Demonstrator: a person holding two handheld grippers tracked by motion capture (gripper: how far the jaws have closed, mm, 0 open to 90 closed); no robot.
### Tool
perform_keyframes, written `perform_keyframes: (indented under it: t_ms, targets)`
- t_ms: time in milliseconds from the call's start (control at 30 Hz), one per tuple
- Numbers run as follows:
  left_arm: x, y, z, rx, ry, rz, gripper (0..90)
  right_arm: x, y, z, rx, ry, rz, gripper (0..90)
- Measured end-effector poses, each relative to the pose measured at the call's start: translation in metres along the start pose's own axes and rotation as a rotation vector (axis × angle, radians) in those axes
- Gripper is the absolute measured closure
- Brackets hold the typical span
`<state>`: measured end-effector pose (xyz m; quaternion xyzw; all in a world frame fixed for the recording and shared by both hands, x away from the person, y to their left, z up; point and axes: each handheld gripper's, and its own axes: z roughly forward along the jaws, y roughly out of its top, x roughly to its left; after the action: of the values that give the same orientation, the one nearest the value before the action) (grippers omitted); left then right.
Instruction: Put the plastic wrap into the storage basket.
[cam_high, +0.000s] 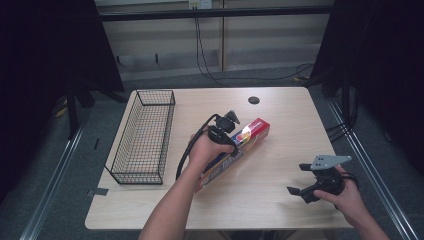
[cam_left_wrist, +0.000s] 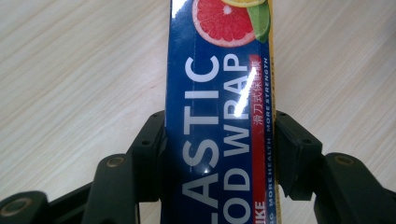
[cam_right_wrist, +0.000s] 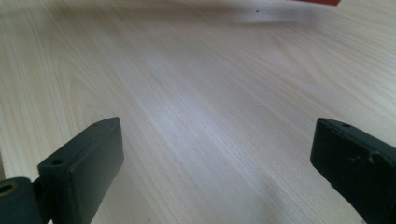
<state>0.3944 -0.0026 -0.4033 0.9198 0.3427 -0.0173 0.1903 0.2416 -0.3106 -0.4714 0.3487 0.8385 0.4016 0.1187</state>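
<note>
Between the left tool's (cam_left_wrist: 219, 135) clamped jaws, a blue box (cam_left_wrist: 219, 93) reads "PLASTIC FOOD WRAP"; right tool (cam_right_wrist: 217, 154) gapes wide.

Plastic food wrap box (cam_left_wrist: 219, 116): long, narrow carton, dark blue w/ big white lettering "PLASTIC FOOD WRAP", a red strip along one edge and a cut grapefruit pic at one end. In the high view the box (cam_high: 240, 145) sits mid-table at a diagonal, red and white end pointing away toward the far right, near end hidden under the hand. Clamped across its width by the left gripper (cam_left_wrist: 219, 154), black jaws pressed on both long sides. Light wood tabletop beneath it.
</note>
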Motion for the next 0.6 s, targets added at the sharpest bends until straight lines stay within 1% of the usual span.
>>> perform_keyframes:
  t_ms: [33,67,100,167,200,300,333,433,500,533,567,600]
  targets:
    - [0.001,-0.001,-0.001,-0.008,0.004,-0.007,44.7,0.0,0.0,0.0,-0.001,0.003,-0.002,2.3]
    - [0.002,-0.001,-0.005,0.002,0.012,-0.007,44.7,0.0,0.0,0.0,-0.001,0.005,-0.002,2.2]
    - [0.003,-0.001,-0.007,0.001,0.015,-0.02,44.7,0.001,0.0,0.0,0.001,0.001,-0.003,2.2]
    - [0.005,-0.003,-0.012,-0.007,0.023,-0.028,44.7,0.001,0.001,0.0,-0.002,0.0,-0.004,2.0]
    - [0.006,-0.003,-0.015,-0.006,0.026,-0.042,44.7,0.001,0.001,0.0,-0.004,0.0,-0.004,1.9]
    - [0.009,-0.004,-0.022,-0.01,0.038,-0.064,44.7,0.001,0.001,0.0,-0.005,0.002,0.0,1.3]
    - [0.011,-0.004,-0.025,-0.009,0.04,-0.063,44.6,0.001,0.001,0.0,-0.005,0.006,0.0,0.9]
    - [0.013,-0.005,-0.03,-0.022,0.051,-0.082,44.6,0.001,0.001,0.0,-0.006,0.017,-0.005,0.0]
    - [0.015,-0.006,-0.033,-0.019,0.054,-0.081,44.5,0.001,0.001,0.0,-0.011,0.023,-0.008,0.0]
    - [0.015,-0.006,-0.033,-0.03,0.058,-0.089,44.5,0.001,0.001,-0.001,-0.011,0.026,-0.006,0.0]
    - [0.015,-0.006,-0.035,-0.023,0.06,-0.093,44.5,0.001,0.001,-0.001,-0.014,0.025,-0.007,0.0]
    - [0.016,-0.006,-0.036,-0.024,0.071,-0.099,44.5,0.001,0.001,-0.001,-0.013,0.025,-0.007,0.0]
